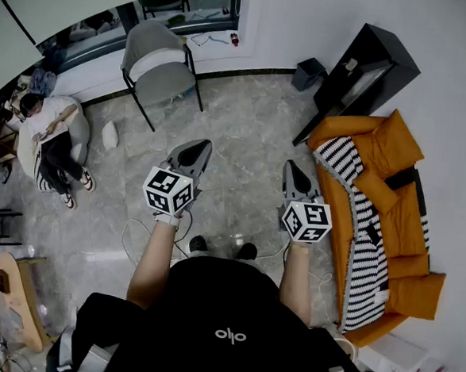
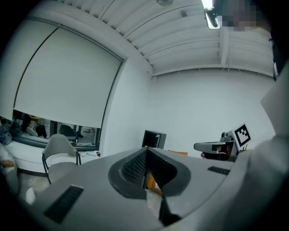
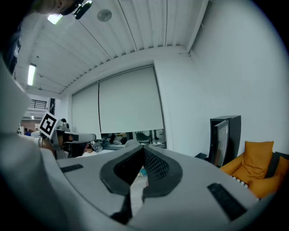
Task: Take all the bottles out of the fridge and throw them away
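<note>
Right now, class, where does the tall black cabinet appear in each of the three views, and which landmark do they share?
Head view: the black cabinet is upper right, against the wall.
Left gripper view: the black cabinet is at centre, just above the jaws.
Right gripper view: the black cabinet is right of centre, by the wall.
Shared landmark: the orange sofa beside it, a sliver in the left gripper view, at far right in the right gripper view.

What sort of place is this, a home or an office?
Probably an office lounge: an orange sofa, a grey chair beside a long window, and a tall black glass-door cabinet against the wall.
</note>
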Demonstrator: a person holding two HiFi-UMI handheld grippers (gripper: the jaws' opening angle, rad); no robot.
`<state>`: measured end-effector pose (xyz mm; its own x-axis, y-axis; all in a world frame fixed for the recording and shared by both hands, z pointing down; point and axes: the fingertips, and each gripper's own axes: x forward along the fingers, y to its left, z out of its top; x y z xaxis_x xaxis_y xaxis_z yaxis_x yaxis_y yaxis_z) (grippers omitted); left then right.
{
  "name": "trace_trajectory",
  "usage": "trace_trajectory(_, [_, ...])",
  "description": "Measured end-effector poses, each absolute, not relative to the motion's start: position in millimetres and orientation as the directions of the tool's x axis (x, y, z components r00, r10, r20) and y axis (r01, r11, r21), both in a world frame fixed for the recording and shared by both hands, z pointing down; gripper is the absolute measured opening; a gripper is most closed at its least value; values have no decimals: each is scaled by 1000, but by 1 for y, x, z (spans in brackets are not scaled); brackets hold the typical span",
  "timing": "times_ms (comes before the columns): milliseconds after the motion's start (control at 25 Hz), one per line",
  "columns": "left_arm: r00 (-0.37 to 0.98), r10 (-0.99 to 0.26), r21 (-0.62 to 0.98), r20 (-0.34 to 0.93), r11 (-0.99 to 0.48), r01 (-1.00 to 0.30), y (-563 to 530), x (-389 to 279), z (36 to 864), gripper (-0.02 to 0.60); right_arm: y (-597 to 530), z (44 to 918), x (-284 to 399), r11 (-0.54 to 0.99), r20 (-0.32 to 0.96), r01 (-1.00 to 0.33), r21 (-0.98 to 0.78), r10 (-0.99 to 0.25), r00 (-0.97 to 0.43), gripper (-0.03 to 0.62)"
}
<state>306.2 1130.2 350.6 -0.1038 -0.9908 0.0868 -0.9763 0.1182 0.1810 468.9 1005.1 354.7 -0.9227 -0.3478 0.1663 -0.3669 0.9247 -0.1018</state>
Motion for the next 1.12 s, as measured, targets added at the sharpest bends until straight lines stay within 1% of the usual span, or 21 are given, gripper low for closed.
trace_trajectory(400, [-68,-993,168,99,84,-982,1171,270,362,0,1044,364,435,909,181,-407,-83,-388,-904,1])
trace_trajectory(720, [-59,-990,181,126,82,-980,1190,233,387,0,1059,380,412,887,201,-446,-115,-419,-885,2])
trace_trajectory(920, [-68,-988,180,139,93,-979,1163,208,399,0,1031,394,389,889,219,-441,-122,-410,-886,2])
trace_trajectory(1120, [-90,-984,164,156,115,-980,1120,156,408,0,975,405,335,891,215,-435,-132,-402,-890,2])
